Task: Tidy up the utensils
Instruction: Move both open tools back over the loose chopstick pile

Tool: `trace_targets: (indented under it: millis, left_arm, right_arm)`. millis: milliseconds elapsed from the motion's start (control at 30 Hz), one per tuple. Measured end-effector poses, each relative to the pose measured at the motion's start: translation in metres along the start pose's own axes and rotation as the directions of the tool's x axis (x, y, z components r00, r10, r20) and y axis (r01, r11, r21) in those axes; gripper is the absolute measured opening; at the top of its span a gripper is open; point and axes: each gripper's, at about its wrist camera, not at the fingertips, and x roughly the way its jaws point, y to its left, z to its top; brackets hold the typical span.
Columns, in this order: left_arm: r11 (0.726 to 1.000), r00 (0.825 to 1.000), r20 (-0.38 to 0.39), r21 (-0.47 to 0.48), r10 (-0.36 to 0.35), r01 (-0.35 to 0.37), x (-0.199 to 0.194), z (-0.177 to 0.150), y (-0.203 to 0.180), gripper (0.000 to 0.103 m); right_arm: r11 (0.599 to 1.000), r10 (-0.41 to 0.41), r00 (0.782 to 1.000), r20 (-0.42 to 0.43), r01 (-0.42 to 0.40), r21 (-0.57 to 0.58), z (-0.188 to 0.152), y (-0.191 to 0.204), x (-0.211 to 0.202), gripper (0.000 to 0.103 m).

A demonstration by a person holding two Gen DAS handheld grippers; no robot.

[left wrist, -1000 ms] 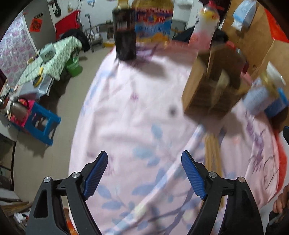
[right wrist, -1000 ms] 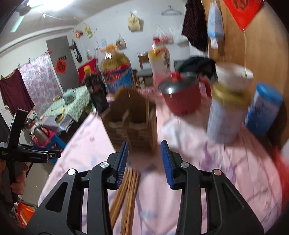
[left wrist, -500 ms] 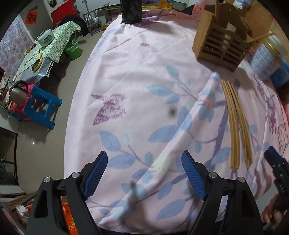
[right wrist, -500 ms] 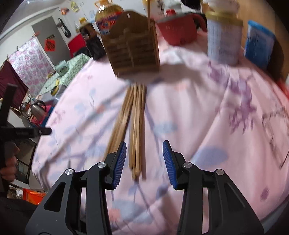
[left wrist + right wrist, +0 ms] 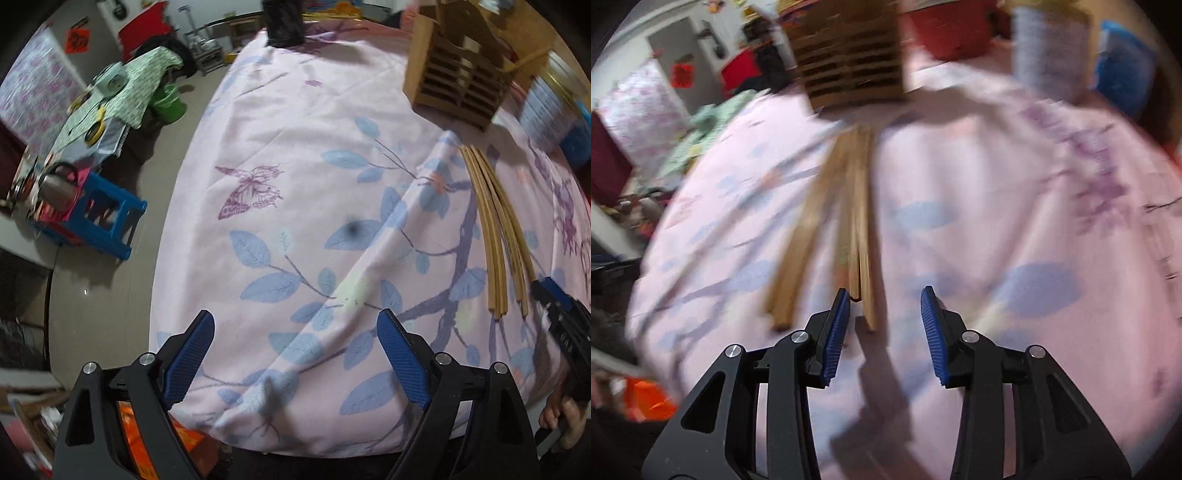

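Several wooden chopsticks (image 5: pixel 495 236) lie side by side on the pink floral tablecloth (image 5: pixel 295 147), pointing toward a slatted wooden utensil holder (image 5: pixel 458 74) at the far side. In the right wrist view the chopsticks (image 5: pixel 849 221) run up to the holder (image 5: pixel 849 55). My right gripper (image 5: pixel 884 295) is open, low over the near ends of the chopsticks, one stick end between its jaws. It also shows in the left wrist view (image 5: pixel 554 295). My left gripper (image 5: pixel 295 328) is wide open and empty over the near edge of the table.
A dark bottle (image 5: pixel 284 18) stands at the table's far edge. A red pot (image 5: pixel 953 26), a pale jar (image 5: pixel 1049 55) and a blue container (image 5: pixel 1126 74) stand right of the holder. Beyond the left table edge are a blue stool (image 5: pixel 99 218) and a kettle (image 5: pixel 55 184).
Both grippers have tilted down toward the table. The right gripper has come down to the near ends of the chopsticks and opened wider. The left gripper stays open.
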Motion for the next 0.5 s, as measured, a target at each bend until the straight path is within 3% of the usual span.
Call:
trace_targets:
  millis: [67, 233, 367, 500]
  left_arm:
    - [1.0, 1.0, 0.0, -0.009, 0.0, 0.0, -0.001, -0.001, -0.006, 0.088]
    - [0.998, 0.998, -0.024, 0.013, -0.055, 0.055, 0.012, -0.001, -0.043, 0.088]
    - [0.987, 0.993, 0.007, 0.117, -0.114, 0.113, 0.018, -0.007, -0.085, 0.088]
    - [0.965, 0.986, 0.034, 0.215, -0.16, 0.15, 0.029, -0.015, -0.118, 0.085]
  right_arm:
    - [0.999, 0.037, 0.999, 0.021, -0.037, 0.035, 0.008, -0.021, -0.01, 0.042]
    - [0.998, 0.04, 0.998, 0.04, -0.039, -0.039, 0.022, -0.035, -0.029, 0.042]
    - [0.998, 0.062, 0.998, 0.022, -0.062, -0.025, 0.023, -0.045, -0.034, 0.042]
    - [0.995, 0.052, 0.999, -0.001, -0.052, -0.091, 0.017, -0.045, -0.041, 0.042]
